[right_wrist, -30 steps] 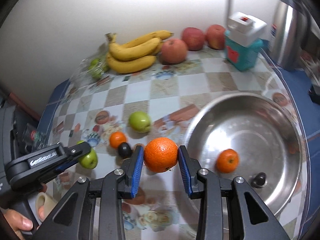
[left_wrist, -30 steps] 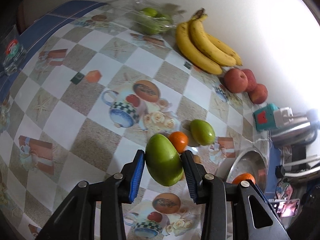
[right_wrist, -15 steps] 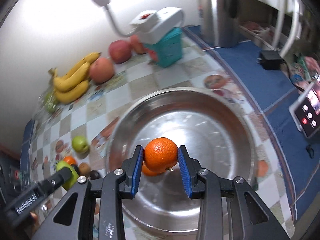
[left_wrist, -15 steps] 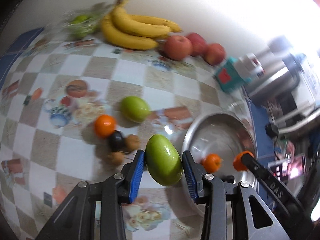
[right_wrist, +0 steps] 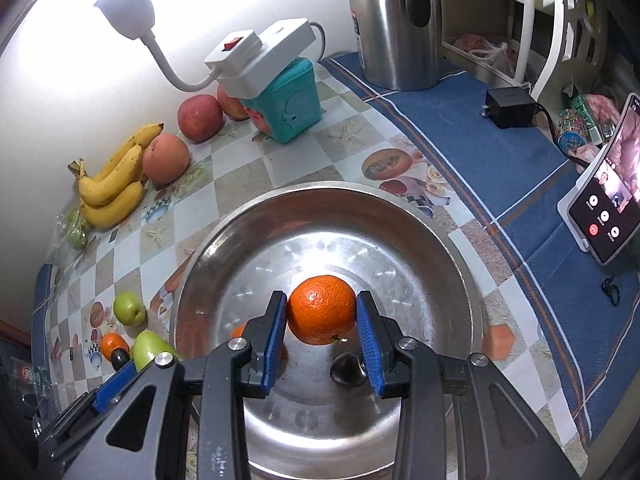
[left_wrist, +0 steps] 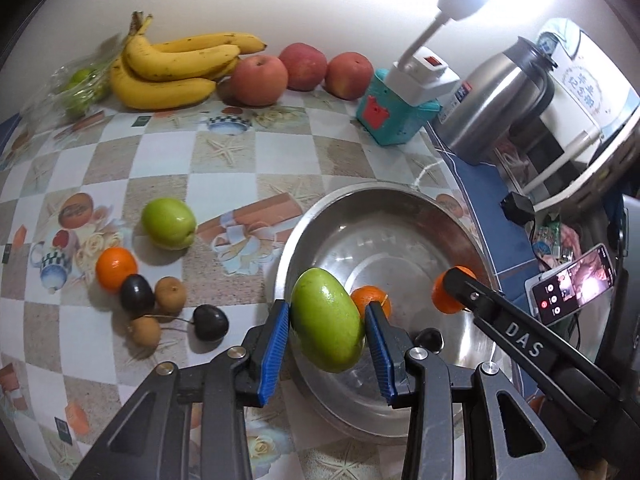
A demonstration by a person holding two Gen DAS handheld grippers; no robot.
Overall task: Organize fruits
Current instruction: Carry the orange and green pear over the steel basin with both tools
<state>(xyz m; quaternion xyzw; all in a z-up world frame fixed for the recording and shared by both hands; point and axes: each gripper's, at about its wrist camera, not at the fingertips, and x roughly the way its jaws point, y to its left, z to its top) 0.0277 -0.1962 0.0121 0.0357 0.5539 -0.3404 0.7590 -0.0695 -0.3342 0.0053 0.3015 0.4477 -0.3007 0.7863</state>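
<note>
While its blue pads press both sides of a green mango (left_wrist: 327,326), my left claw (left_wrist: 326,334) holds the fruit in the air over the near rim of a steel bowl (left_wrist: 456,224). My right claw (right_wrist: 321,330) is likewise clamped on an orange (right_wrist: 321,309), hanging above the bowl's middle; in the left view that claw reaches in from the right with the orange at its tip. On the bowl's floor lie a second, smaller orange (left_wrist: 366,295) and a dark plum (right_wrist: 347,368). Just left of the bowl, on the patterned table (left_wrist: 224,160), sit another dark plum (left_wrist: 210,321), a further one (left_wrist: 137,292), two small brown fruits (left_wrist: 170,294), an orange (left_wrist: 116,269) and, a little farther back, a green apple (left_wrist: 169,223). Along the white wall at the table's far edge run a bunch of bananas (left_wrist: 176,68), three red apples (left_wrist: 260,80) and a clear bag of green fruit (left_wrist: 78,84). To the right of the apples stands a teal box (right_wrist: 286,106) carrying a white power strip with a gooseneck lamp (right_wrist: 256,54), then a steel kettle (right_wrist: 394,20) on blue cloth. At the far right a phone (right_wrist: 604,200) leans upright, its screen lit.
</note>
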